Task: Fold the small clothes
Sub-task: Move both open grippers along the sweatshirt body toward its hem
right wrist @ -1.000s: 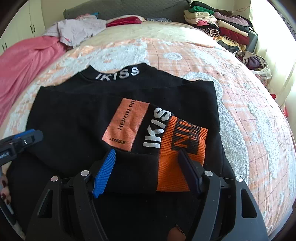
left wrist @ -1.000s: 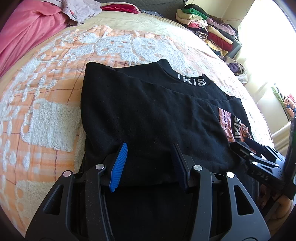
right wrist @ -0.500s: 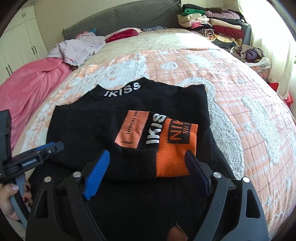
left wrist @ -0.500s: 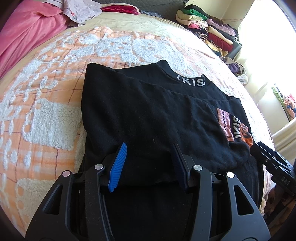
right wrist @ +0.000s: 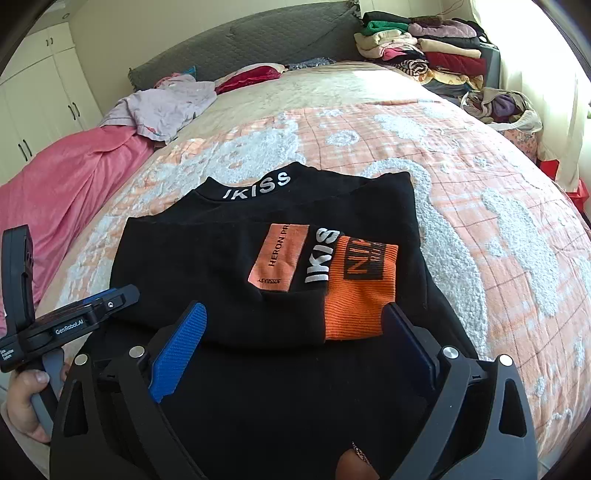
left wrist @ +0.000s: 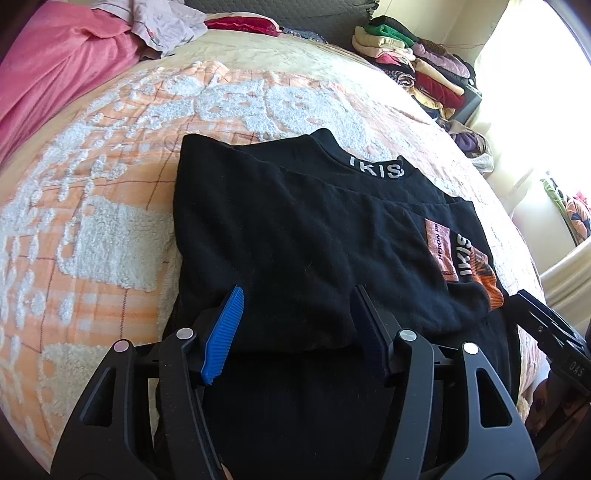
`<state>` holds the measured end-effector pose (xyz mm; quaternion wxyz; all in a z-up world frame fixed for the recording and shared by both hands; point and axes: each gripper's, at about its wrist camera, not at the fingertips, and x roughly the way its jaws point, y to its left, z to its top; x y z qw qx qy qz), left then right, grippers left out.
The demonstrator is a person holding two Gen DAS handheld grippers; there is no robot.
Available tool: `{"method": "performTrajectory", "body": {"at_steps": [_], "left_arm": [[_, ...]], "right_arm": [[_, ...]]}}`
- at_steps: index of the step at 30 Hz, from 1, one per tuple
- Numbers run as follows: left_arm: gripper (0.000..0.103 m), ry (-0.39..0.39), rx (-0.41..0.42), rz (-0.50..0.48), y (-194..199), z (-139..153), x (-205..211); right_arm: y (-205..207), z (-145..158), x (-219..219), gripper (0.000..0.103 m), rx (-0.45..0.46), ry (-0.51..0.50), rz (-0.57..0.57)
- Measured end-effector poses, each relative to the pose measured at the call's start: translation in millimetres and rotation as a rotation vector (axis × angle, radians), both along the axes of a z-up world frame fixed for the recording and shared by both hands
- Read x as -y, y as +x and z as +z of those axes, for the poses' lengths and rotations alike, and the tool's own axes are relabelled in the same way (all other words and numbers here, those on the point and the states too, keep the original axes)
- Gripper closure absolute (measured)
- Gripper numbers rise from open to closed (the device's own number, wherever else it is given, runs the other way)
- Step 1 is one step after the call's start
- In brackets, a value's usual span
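Bed (right wrist: 480,192) with orange-white blanket carries the black top (right wrist: 221,266), folded, collar away from the cameras, orange cuff on its right side. Right gripper (right wrist: 295,343): jaws opening, wide apart, straddling the folded hem, not pinching. Left gripper (left wrist: 295,328): jaws opening, hem between, pads clear.

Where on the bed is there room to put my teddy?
Bare blanket lies right of the black top, and more between its collar and the headboard. The pink cover and lilac clothes crowd the far left; folded stacks fill the far right corner.
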<state>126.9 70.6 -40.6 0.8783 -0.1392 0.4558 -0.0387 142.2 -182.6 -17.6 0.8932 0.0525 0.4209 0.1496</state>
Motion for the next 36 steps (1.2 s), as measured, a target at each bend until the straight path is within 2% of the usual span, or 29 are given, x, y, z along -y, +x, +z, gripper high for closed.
{"method": "performTrajectory", "body": {"at_steps": [7, 11, 13, 15, 19, 36], "left_arm": [[0.039, 0.009, 0.022, 0.018, -9.9, 11.0, -2.6], [0.037, 0.016, 0.033, 0.032, -15.9, 16.3, -4.4], [0.023, 0.023, 0.035, 0.04, -18.9, 18.4, -5.8], [0.023, 0.023, 0.041, 0.042, -22.3, 20.6, -6.5], [0.015, 0.026, 0.051, 0.047, -27.1, 25.7, -7.2], [0.014, 0.037, 0.081, 0.07, -50.5, 38.5, -14.5]], "right_arm": [[-5.1, 2.5, 0.5, 0.007, 0.002, 0.008, 0.003], [-9.1, 5.8, 0.3, 0.007, 0.009, 0.016, 0.002], [-11.1, 7.5, 0.2, 0.007, 0.015, 0.018, 0.004], [-12.3, 8.8, 0.1, 0.007, 0.017, 0.018, 0.005], [-15.5, 11.7, 0.0, 0.007, 0.023, 0.023, 0.006], [-33.1, 26.2, 8.3, 0.007, 0.051, 0.038, 0.005]]}}
